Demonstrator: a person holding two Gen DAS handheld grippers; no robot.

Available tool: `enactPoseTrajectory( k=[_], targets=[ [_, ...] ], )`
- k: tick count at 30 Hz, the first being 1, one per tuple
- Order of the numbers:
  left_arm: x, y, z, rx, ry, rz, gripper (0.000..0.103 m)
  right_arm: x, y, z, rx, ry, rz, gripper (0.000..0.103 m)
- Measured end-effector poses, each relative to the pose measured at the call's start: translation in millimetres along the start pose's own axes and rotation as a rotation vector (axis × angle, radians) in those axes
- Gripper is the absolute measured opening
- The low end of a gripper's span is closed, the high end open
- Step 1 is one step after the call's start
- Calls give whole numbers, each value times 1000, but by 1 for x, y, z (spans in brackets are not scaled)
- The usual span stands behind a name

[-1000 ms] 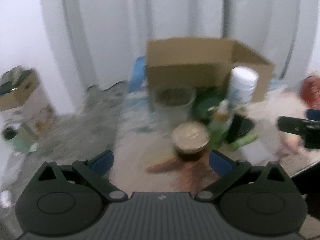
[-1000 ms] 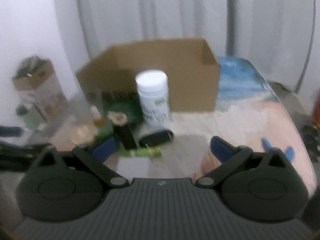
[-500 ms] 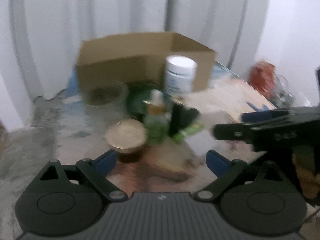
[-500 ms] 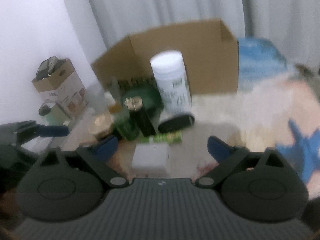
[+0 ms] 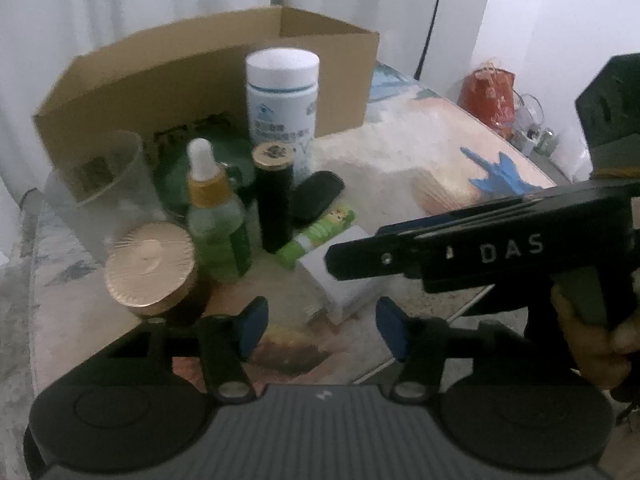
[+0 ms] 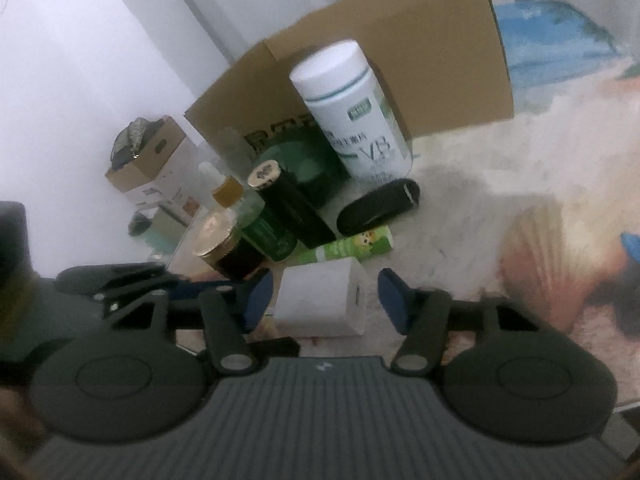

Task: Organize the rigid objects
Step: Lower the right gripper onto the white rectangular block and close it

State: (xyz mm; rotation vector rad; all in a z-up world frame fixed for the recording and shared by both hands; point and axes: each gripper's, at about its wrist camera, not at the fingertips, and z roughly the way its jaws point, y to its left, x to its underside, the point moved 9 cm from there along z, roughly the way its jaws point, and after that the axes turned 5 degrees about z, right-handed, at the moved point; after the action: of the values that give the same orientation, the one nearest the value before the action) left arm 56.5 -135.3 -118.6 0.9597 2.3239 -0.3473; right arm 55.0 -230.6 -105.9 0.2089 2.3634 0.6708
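Note:
A cluster of objects stands before an open cardboard box (image 5: 192,76): a tall white bottle (image 5: 282,96), a dropper bottle (image 5: 216,216), a black tube with a gold cap (image 5: 274,196), a gold-lidded jar (image 5: 150,268), a black case (image 5: 316,196), a green tube (image 5: 318,234), a clear cup (image 5: 100,184). A white box (image 6: 324,300) lies between the open fingers of my right gripper (image 6: 325,300), untouched. My left gripper (image 5: 320,324) is open and empty over the table's near edge, close to the jar.
The table (image 5: 420,160) has a patterned cover with blue marks at the right. A red bag (image 5: 488,96) and glassware sit beyond the right edge. A small carton (image 6: 152,160) stands on the floor at the left. White curtains hang behind.
Both grippers moved in closer to the cluster. The right gripper came down around the white box. Both pairs of fingers stand narrower apart than before.

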Motion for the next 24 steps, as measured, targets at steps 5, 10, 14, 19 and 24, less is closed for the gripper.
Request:
enactPoseTrajectory(
  k=[5,10,14,19,24],
  targets=[
    [-2,-4,12,15,31,17,53,2,-6,10,-49,32,48,47],
    [-7,-9,18,23,40,31,46,2,-5,14,-66,43,53,44],
    [-8,-13,19,2,39,45,47,2,-5,14,-64,40,42,44],
    [-9,-16,18,-7,34,19,46,5,-5,9,-58,15,21,43],
    [-12,-25,2,-18,-13,22,46,6,-1,-6,-53,-8,26,43]
  ],
)
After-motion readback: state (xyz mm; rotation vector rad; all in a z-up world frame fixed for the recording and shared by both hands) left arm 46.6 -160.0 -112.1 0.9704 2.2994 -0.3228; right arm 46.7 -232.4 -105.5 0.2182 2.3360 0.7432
